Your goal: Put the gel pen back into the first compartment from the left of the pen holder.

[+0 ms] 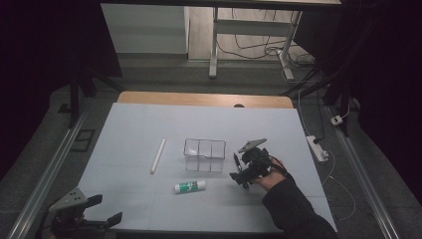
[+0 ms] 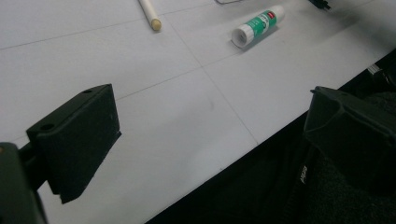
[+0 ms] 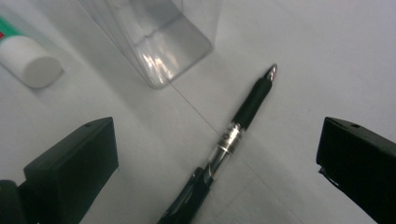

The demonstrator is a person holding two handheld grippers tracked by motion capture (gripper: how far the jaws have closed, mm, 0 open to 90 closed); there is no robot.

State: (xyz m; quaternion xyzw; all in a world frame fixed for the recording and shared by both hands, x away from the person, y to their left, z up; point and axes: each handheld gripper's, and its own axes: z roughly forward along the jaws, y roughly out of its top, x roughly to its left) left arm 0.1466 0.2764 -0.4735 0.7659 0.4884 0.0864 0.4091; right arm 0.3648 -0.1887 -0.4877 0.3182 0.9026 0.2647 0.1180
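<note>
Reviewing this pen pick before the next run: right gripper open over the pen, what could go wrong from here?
1. The pen lies slanted between the right gripper's open jaws, so closing may roll or twist it rather than clamp it.
2. The clear organizer and the glue stick sit close by; a wide approach may nudge either.

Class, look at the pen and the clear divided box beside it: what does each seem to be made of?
Pen: likely black plastic, slightly glossy, with a shiny metal-looking band and tip that catch light. Clear divided box: probably transparent hard plastic, smooth and glossy; the table shows through its walls and bright glints sit on its corner.
</note>
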